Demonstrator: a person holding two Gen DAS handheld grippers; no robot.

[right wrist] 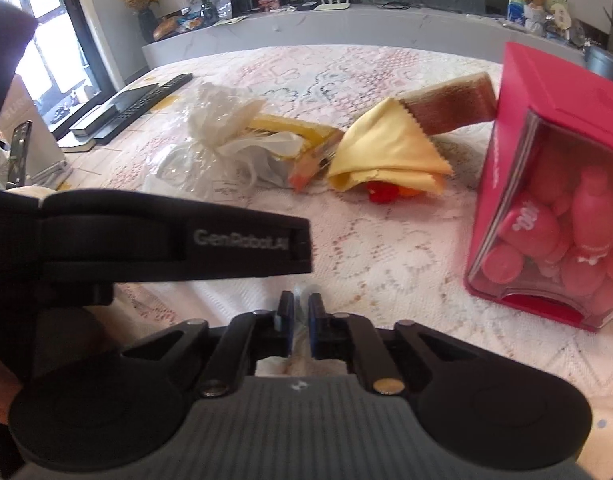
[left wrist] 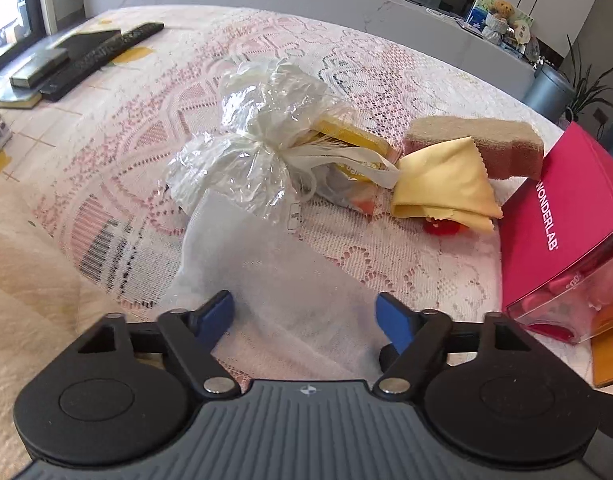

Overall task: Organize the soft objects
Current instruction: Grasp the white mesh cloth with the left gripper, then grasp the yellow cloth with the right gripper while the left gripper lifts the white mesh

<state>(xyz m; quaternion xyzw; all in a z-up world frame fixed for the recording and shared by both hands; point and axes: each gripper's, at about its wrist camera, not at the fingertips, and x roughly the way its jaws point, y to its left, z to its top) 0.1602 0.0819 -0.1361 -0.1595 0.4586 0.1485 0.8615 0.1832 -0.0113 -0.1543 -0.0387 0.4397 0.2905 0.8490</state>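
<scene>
Lying dead ahead of the left gripper [left wrist: 304, 318], a translucent white bag [left wrist: 266, 264] runs lengthwise away toward the knotted plastic bundle [left wrist: 258, 132]; jaws spread wide astride its near end. Right gripper [right wrist: 301, 316] pinched nearly closed on a thin clear scrap, likely the bag's edge. Yellow cloth [left wrist: 446, 184] farther right.

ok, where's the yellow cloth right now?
The yellow cloth lies folded on the lace tablecloth, right of centre in both views, between the tied plastic bag and the pink box, against the sponge.
</scene>
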